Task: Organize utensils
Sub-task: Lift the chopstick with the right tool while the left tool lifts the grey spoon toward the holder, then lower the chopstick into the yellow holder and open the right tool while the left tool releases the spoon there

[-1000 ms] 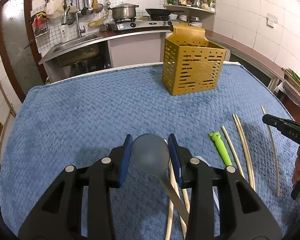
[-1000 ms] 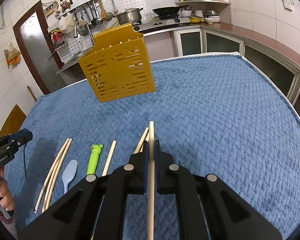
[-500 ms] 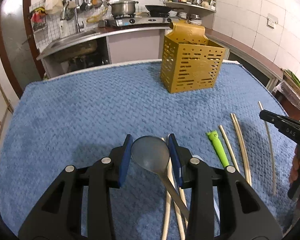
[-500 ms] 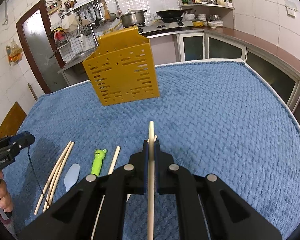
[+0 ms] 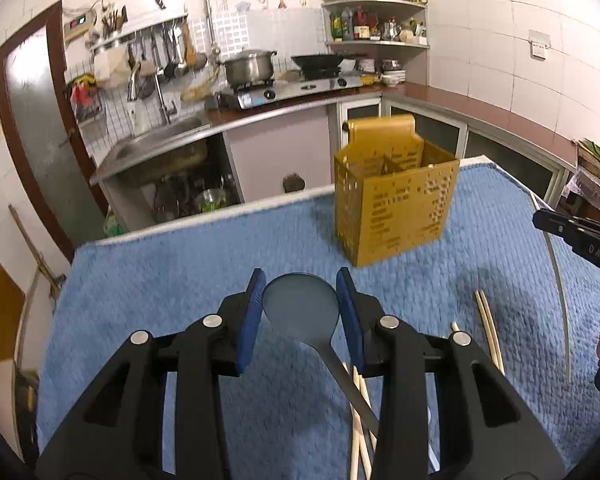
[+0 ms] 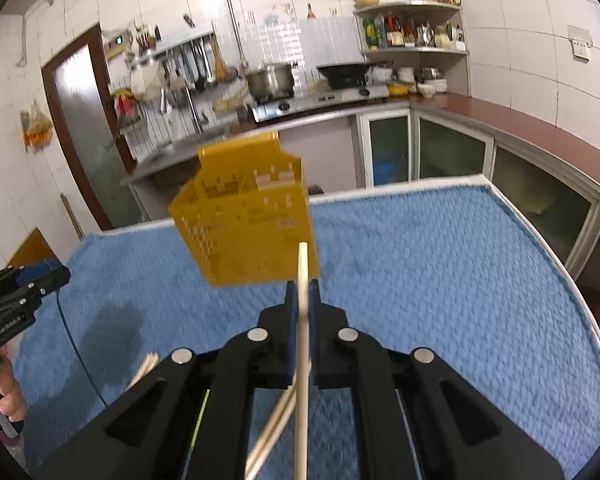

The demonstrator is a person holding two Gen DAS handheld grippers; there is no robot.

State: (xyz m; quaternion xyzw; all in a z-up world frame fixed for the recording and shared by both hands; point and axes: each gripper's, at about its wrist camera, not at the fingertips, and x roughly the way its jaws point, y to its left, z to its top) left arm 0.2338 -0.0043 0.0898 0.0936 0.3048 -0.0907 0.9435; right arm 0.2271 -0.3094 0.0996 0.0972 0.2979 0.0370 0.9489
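Observation:
My left gripper (image 5: 301, 304) is shut on the bowl of a grey-blue spoon (image 5: 300, 306), held above the blue cloth with its handle trailing back. My right gripper (image 6: 302, 300) is shut on one pale chopstick (image 6: 302, 280), which sticks up past the fingertips. The yellow perforated utensil holder (image 5: 394, 196) stands upright on the cloth ahead of both grippers; it also shows in the right wrist view (image 6: 246, 220). More chopsticks (image 5: 488, 328) lie on the cloth. The right gripper's body shows at the right edge of the left wrist view (image 5: 576, 236).
The blue textured cloth (image 5: 180, 280) covers the table. A kitchen counter with sink (image 5: 156, 140), stove and pot (image 5: 248, 66) runs behind the table. A brown door (image 6: 84, 128) is at the left. The left gripper body (image 6: 16, 300) shows at the left edge of the right wrist view.
Both grippers have risen and moved toward the yellow holder, each carrying its utensil. The green utensil and most chopsticks on the cloth have dropped out of sight below.

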